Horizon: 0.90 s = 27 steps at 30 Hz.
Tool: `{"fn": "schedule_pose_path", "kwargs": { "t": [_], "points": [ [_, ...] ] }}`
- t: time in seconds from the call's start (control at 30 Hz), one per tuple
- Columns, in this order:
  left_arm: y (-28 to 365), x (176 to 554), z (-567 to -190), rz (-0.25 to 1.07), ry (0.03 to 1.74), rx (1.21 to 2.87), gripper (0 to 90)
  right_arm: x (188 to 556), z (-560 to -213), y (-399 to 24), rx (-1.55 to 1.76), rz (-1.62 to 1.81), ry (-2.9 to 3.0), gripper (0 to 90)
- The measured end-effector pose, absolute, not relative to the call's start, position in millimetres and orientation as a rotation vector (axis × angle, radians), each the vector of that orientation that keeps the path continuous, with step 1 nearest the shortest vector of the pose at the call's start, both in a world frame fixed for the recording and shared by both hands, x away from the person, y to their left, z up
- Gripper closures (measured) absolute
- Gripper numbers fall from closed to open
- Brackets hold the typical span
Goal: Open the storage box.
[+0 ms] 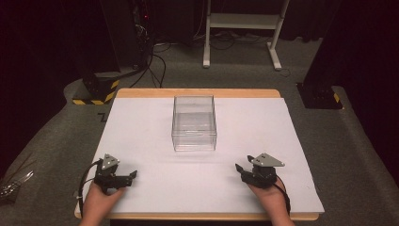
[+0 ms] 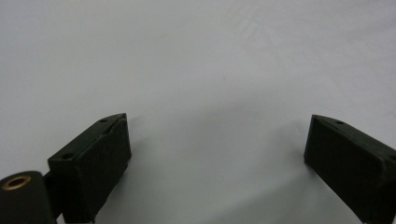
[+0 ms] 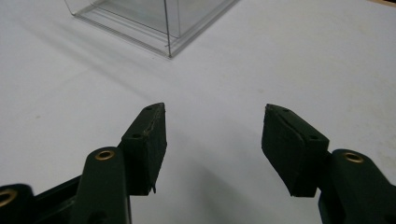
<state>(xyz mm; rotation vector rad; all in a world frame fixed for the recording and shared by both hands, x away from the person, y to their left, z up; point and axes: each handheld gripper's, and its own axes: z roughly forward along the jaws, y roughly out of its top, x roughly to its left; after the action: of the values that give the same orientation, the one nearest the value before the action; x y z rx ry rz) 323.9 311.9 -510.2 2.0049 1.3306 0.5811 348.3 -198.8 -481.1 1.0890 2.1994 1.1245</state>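
2 grippers rest at the near edge of a table [image 1: 141, 92] covered by a white sheet [image 1: 244, 132], the largest thing in the high view. On that sheet, near the middle and toward the far side, stands a clear plastic box [image 1: 194, 123], upright, open at the top and with nothing inside it. It is well apart from both grippers and roughly between them, farther from the person. In the right gripper view, 1 lower corner of the box [image 3: 169, 44] shows ahead of the jaws. The left gripper [image 1: 132, 175] is held low over the sheet at the near left, its 2 jaws spread wide with only bare sheet between them. The right gripper [image 1: 239, 168] is at the near right, its jaws also apart, gripping nothing, and pointing toward the box.
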Motion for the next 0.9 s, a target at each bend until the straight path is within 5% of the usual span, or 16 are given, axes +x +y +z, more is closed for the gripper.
{"fn": "schedule_pose_path", "kwargs": {
  "t": [0.9],
  "points": [
    [312, 324, -510, 0.582, 1.330, 2.004, 7.5, 362, -467, -142, 0.975, 1.277, 2.261, 44.0]
  ]
}}
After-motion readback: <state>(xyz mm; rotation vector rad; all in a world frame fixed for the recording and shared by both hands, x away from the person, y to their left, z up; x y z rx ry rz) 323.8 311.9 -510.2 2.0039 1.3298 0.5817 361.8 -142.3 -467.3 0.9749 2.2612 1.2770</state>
